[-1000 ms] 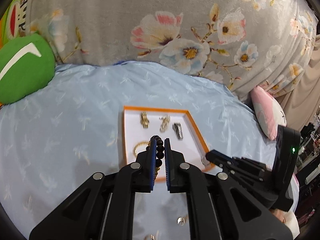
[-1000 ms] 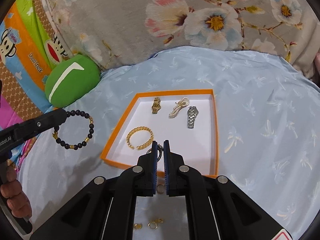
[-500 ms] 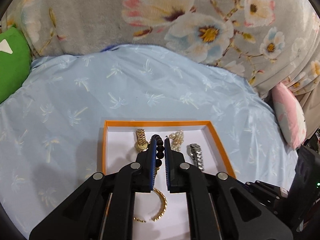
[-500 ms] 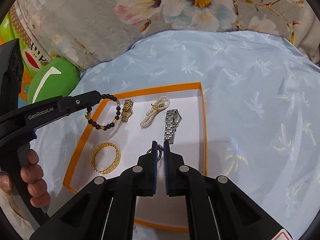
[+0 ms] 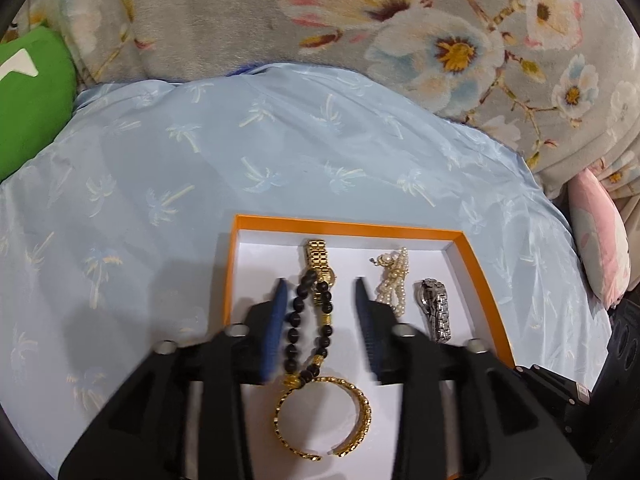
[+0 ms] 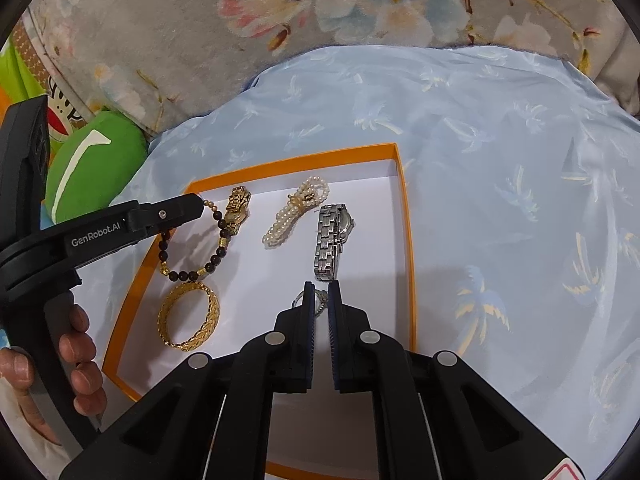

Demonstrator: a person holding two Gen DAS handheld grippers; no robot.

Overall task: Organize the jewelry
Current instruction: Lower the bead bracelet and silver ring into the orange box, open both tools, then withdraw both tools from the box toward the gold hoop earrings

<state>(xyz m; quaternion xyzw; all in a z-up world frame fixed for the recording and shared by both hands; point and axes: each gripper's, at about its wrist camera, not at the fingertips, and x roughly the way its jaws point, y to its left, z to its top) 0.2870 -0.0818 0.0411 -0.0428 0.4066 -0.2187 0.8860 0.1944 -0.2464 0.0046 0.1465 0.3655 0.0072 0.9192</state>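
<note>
Black-beaded bracelet lies lengthwise between the downward-tilted left gripper's opening jaws, untouched, while the right gripper pinches a small ring.

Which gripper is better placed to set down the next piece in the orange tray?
Right. The right gripper holds a small ring over bare tray floor; the left gripper is opening, beaded bracelet already down.

Orange-rimmed tray and green cushion lie on blue bedsheet.

Blue palm-print sheet on bed; floral blanket behind, green cushion left, pink cushion right.
</note>
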